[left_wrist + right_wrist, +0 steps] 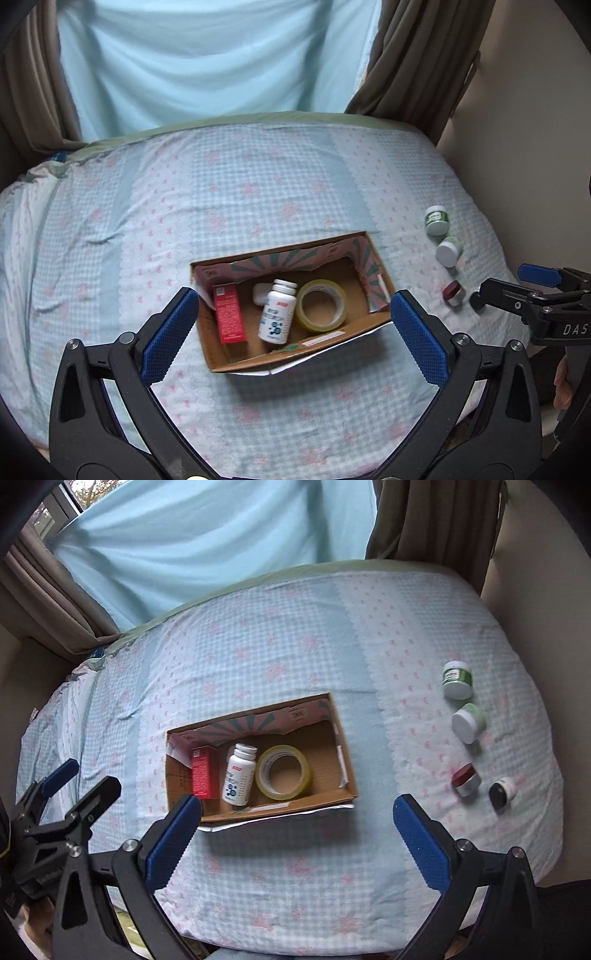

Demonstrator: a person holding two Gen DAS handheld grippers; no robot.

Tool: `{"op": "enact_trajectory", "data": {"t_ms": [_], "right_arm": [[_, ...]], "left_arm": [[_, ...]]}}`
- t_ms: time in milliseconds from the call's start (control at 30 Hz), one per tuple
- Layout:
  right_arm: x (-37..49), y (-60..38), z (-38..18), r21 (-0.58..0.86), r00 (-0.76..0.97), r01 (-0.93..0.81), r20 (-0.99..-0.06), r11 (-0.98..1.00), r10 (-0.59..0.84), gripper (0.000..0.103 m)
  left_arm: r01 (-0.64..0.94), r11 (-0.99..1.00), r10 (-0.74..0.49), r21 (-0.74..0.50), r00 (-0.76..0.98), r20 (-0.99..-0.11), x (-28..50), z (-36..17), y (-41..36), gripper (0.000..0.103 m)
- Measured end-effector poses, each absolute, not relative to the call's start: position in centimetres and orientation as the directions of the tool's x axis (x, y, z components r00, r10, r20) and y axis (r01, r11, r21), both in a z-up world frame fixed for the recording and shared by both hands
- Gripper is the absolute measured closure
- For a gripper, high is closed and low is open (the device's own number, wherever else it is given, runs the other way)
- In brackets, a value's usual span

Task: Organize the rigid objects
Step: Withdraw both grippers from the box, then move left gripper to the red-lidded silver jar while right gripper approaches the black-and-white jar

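Observation:
An open cardboard box (317, 356) (332, 799) lies on the bed. It holds a red carton (229, 314) (202, 773), a white pill bottle (277, 312) (239, 775), a roll of yellow tape (321, 304) (283, 771) and a small white case (261, 293). To the right lie two green-and-white jars (437, 220) (458, 680) (448, 252) (468, 723), a red-lidded jar (453, 292) (466, 780) and a black-lidded jar (501, 792). My left gripper (293, 317) is open and empty above the box. My right gripper (297, 816) is open and empty, right of the box.
The bed has a blue checked sheet (258, 192) (295, 646). A light blue curtain (207, 59) and brown drapes (417, 55) hang behind it. A beige wall (524, 147) borders the right edge. The right gripper shows in the left wrist view (532, 299).

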State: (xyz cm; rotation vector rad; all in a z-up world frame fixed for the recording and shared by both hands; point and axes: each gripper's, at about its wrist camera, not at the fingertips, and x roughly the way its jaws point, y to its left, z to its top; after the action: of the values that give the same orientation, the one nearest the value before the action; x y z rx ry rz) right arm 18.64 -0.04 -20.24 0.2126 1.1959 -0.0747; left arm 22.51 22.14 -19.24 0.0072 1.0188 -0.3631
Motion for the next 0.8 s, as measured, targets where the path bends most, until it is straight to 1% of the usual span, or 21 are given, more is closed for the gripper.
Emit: {"op": "enact_trajectory", "data": {"t_ms": [67,200,300,433,667,800], "right_arm": [[17.3,-1.8,-19.2,0.1,0.386,0.18,-0.922,0.979,0.024,0.0],[15.1,-5.8,-18.1,0.06,0.4,0.195,-0.916,0.979,-0.023,0.0],[14.0,-9.5,-17.7,0.058,0.41,0.195,-0.912,0.979,-0.028,0.0],[13.1,-14.8,-17.6,0.059,0.433,0.157,-0.901,0.986,-0.015,0.0],[11.7,-23.2,-19.9,0.075,0.477,0.057,-0.878,0.996,0.039,0.0],[10.6,-26.9,-22.4,0.055,0.475,0.022,-0.879,0.998,0.037,0.0]], "left_arm": [[0.314,0.93,-0.324,-0.189,0.463,-0.825,21.8,-18.8,20.6,0.0],[0.348,0.924,-0.313,-0.156,0.459,-0.832,20.6,-18.4,16.5,0.0],[0.365,0.918,-0.322,-0.154,0.462,-0.827,19.5,-18.3,13.1,0.0],[0.343,0.922,-0.327,-0.178,0.448,-0.832,18.4,-19.0,8.4,0.0],[0.261,0.943,-0.301,-0.206,0.407,-0.862,16.8,-22.3,0.0,0.0],[0.264,0.944,-0.292,-0.195,0.404,-0.867,15.9,-24.5,-4.5,0.0]]}}
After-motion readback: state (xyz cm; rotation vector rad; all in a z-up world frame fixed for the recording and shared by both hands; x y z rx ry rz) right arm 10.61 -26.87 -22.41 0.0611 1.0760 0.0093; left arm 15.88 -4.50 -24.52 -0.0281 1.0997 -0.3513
